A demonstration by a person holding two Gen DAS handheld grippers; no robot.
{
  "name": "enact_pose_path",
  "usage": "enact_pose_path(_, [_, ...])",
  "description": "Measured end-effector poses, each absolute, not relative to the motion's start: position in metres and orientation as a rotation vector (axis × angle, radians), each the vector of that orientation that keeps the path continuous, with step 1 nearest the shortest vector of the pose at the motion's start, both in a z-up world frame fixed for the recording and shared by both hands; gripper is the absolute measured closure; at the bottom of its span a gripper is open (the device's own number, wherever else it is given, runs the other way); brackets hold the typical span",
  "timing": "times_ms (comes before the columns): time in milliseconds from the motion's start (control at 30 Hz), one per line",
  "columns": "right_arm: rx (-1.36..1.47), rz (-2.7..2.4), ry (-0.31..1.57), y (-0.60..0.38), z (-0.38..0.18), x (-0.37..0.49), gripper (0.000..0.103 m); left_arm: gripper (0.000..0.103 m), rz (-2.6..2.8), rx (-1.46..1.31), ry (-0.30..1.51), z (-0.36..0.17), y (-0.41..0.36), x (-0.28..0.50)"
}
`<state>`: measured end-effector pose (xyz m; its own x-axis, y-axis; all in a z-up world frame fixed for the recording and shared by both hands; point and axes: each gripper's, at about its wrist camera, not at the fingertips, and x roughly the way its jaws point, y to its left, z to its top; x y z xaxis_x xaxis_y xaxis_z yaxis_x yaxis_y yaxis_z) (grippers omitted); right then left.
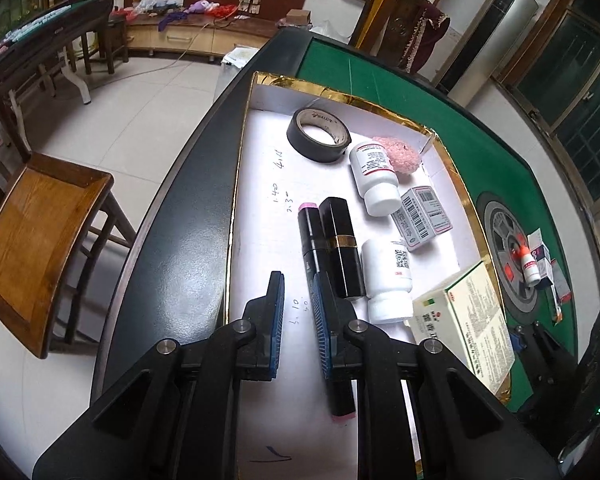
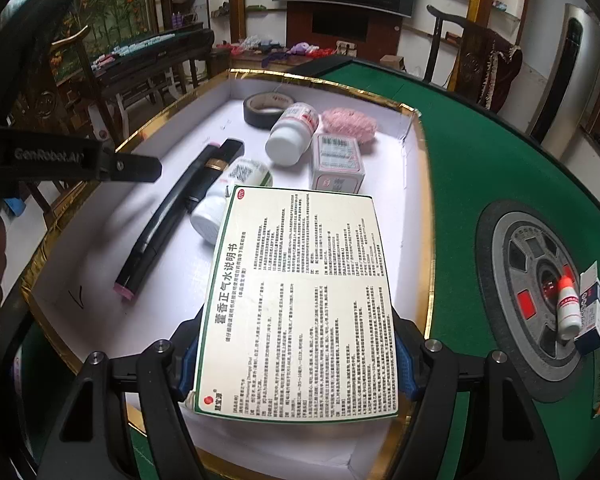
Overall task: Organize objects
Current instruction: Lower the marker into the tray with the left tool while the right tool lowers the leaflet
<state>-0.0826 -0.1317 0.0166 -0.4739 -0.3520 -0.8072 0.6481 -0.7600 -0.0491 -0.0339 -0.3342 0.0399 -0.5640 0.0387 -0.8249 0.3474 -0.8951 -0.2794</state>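
Note:
A white tray with a gold rim [image 1: 242,152] lies on the green table. It holds a black tape roll [image 1: 319,135], two white bottles [image 1: 374,178] [image 1: 388,284], a pink fluffy ball [image 1: 398,152], a small barcoded box [image 1: 424,216], a black lipstick [image 1: 340,244] and a black pen with pink ends [image 1: 310,240]. My left gripper [image 1: 297,280] hovers over the pen's near half, shut and empty. My right gripper [image 2: 298,332] is shut on a large white-and-green medicine box [image 2: 300,300], held over the tray's near right corner [image 2: 412,320].
A small red-capped dropper bottle [image 2: 568,308] lies on little boxes beside the table's round centre hub [image 2: 532,292]. A wooden chair [image 1: 40,240] stands left of the table's dark edge [image 1: 180,240]. Green felt [image 2: 480,152] stretches right of the tray.

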Motion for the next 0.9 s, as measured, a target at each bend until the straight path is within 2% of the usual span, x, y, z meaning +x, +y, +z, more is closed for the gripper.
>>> enact_pose_path(300, [1.124,-2.202,0.491,-0.143,0.010,-0.079,0.029,0.089,-2.593,1.258,0.581,0.050,-0.326,-0.021])
enact_pose_path(433, [1.148,-2.146,0.447,-0.145,0.010,-0.075,0.029,0.089,-2.608,1.227,0.600,0.052,-0.322,-0.016])
enact_pose_path(600, [1.147,-2.143,0.444,-0.140,0.014,-0.074,0.026,0.089,-2.615,1.230,0.588,0.052,-0.316,-0.017])
enact_pose_path(900, [1.077,-2.157,0.465,-0.133,0.028,-0.063,0.026,0.089,-2.619,1.163,0.626,0.051,-0.309,-0.010])
